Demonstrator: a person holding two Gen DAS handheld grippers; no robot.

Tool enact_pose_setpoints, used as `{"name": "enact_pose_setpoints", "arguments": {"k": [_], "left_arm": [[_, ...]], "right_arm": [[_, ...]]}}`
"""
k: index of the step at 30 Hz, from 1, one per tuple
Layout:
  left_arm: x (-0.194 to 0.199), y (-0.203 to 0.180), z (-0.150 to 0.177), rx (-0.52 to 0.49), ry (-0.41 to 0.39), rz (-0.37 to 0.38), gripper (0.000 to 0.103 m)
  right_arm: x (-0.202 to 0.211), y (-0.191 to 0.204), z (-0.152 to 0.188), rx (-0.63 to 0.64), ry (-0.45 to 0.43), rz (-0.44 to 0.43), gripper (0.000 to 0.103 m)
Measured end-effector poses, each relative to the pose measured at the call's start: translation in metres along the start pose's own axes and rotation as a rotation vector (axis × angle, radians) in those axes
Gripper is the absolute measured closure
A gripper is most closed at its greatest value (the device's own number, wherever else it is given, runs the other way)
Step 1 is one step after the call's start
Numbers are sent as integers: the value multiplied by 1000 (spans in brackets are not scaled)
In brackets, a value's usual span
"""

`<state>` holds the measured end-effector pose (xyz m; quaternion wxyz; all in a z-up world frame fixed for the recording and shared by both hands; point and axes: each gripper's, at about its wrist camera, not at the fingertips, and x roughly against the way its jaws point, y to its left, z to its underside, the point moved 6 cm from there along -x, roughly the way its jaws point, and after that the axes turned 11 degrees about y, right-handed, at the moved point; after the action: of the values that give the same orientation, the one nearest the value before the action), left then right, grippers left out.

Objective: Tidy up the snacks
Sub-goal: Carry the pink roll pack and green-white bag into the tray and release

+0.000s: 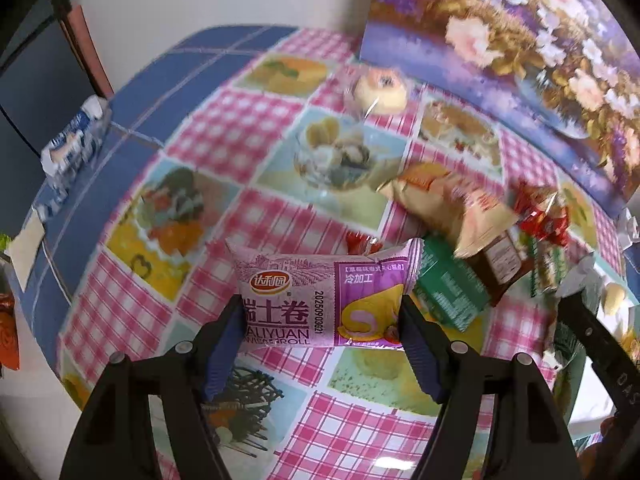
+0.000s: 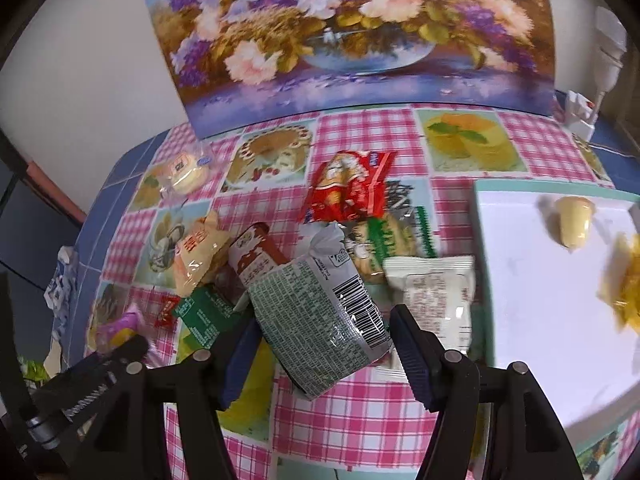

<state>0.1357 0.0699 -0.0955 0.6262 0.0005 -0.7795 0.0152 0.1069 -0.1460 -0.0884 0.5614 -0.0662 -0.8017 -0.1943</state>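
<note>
Both wrist cams close, angled down on tablecloth (image 1: 256, 128), shared snack pile (image 2: 256, 256)

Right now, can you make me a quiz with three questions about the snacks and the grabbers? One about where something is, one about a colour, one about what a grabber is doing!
1. Where does the white tray sit?
A. right of the snack pile
B. left of it
C. on the flower picture

2. What colour is the Swiss roll packet?
A. green
B. purple
C. orange

3. What is the right gripper doing?
A. hanging with nothing between its fingers
B. gripping a silver packet
C. gripping a cup

Answers:
1 A, the tray fills the right side of the right wrist view.
2 B, its wrapper is purple and pink.
3 B, the silver packet sits clamped between its fingers.
</note>
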Motion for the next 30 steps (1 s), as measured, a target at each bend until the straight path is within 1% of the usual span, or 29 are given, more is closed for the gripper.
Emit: {"name": "enact_pose_setpoints", "arguments": {"k": [5, 10, 14, 21, 24, 30], "left_arm": [[20, -15, -3, -29, -57, 14, 28], [37, -43, -3, -82, -96, 57, 28], [48, -76, 2, -149, -115, 93, 28], [61, -133, 17, -266, -137, 139, 28], [67, -162, 26, -331, -149, 157, 28], [67, -220, 50, -469, -137, 193, 28]], "right_arm": [[10, -20, 1, -57, 3, 21, 35], [26, -50, 4, -134, -1, 59, 35], [41, -81, 7, -199, -11, 113, 35], [71, -141, 15, -326, -40, 156, 35], [82, -165, 19, -383, -55, 163, 35], [98, -208, 31, -478, -62, 214, 35]]}}
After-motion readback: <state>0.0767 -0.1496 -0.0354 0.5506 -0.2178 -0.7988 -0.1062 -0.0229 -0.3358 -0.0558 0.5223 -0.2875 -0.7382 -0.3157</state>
